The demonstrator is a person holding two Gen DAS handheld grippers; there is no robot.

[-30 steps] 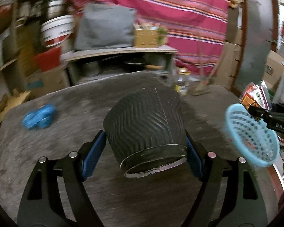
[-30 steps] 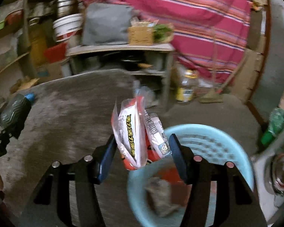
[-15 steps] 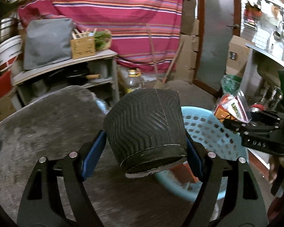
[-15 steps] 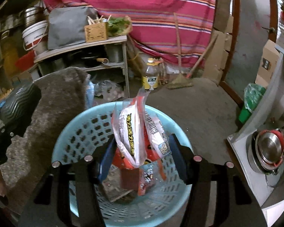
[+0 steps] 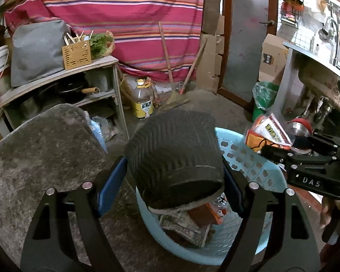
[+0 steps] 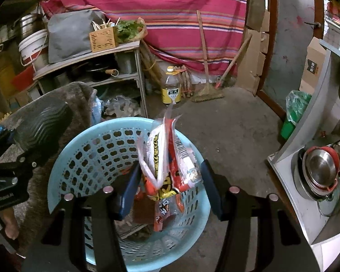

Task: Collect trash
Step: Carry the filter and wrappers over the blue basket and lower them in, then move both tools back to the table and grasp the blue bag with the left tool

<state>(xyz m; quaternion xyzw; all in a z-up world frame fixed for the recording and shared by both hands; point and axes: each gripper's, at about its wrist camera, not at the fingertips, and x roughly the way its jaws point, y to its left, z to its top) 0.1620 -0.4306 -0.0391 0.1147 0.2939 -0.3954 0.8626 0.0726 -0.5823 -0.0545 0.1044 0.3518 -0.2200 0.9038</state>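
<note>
Over the basket [image 6: 63, 170] — my right jaws pinched light, crinkly snack wrappers [image 6: 167, 158] mid-body; left jaws gripped the stiff ribbed cup [image 5: 174, 156] — sidewalls.

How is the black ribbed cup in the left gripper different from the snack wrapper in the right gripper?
The black ribbed cup is dark, stiff and round; the snack wrapper is bright, thin and crumpled. The cup fills wide jaws, the wrapper narrower ones. Both hang over the blue basket.

left gripper [image 5: 172, 170] holds a black ribbed cup [image 5: 174, 151] over the blue basket [image 5: 249, 163].
</note>
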